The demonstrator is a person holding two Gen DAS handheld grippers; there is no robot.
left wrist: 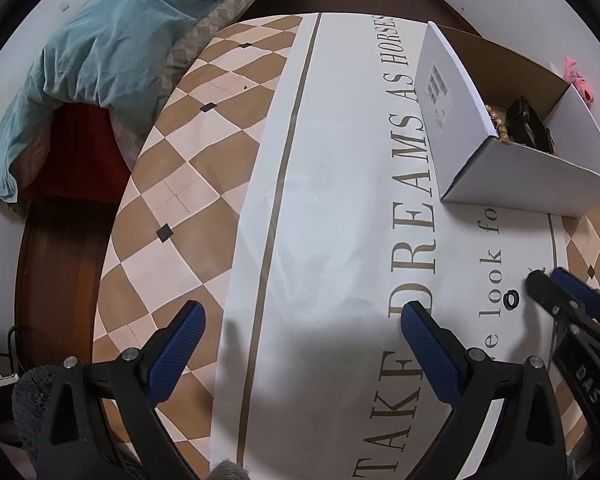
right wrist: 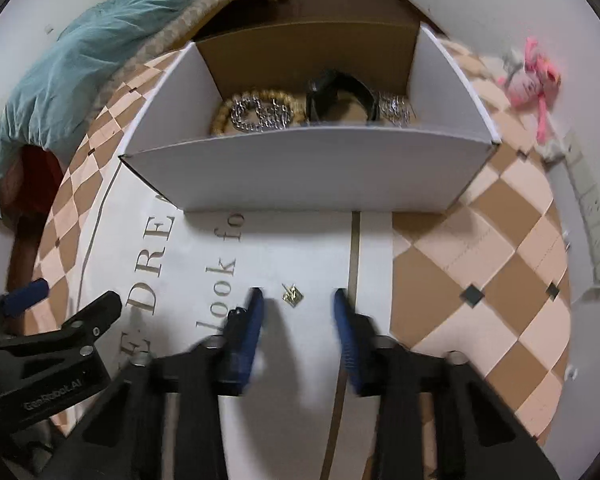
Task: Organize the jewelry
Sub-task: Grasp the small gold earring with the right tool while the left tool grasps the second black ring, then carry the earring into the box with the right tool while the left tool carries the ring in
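Jewelry: small gold piece (right wrist: 292, 294) lying flat on the white printed band of the mat (right wrist: 300, 248), just ahead of the right gripper, between the lines of its two fingers, touching neither.
Ring: small black ring (left wrist: 510, 300) sitting on the mat beside the printed "look" lettering, just left of the right gripper's tips in the left wrist view.
Box: white cardboard box (right wrist: 300, 172) with brown inside standing open on the far part of the mat, near wall facing the right gripper.
Box contents: beaded strand (right wrist: 220, 116), silver chain (right wrist: 260, 114), black strap-like item (right wrist: 339, 88), second silvery pile (right wrist: 395, 110) all lying on the box floor, bunched together; exact overlaps hard to tell.
Right gripper: (right wrist: 298, 304) hovering low over the mat, fingers spread apart, gripping nothing; view is motion-blurred.
Left gripper: (left wrist: 300, 316) hanging above the white band, fingers spread wide, gripping nothing; blue pads (left wrist: 427, 344) facing each other.
Grippers: sitting side by side, left one showing at the left edge of the right wrist view.
Mat: tan-and-cream checked border running around the white lettered centre.
Surroundings: teal blanket (left wrist: 112, 40) bunching up at far left; pink toy (right wrist: 533, 76) lying right of the box, off the mat.
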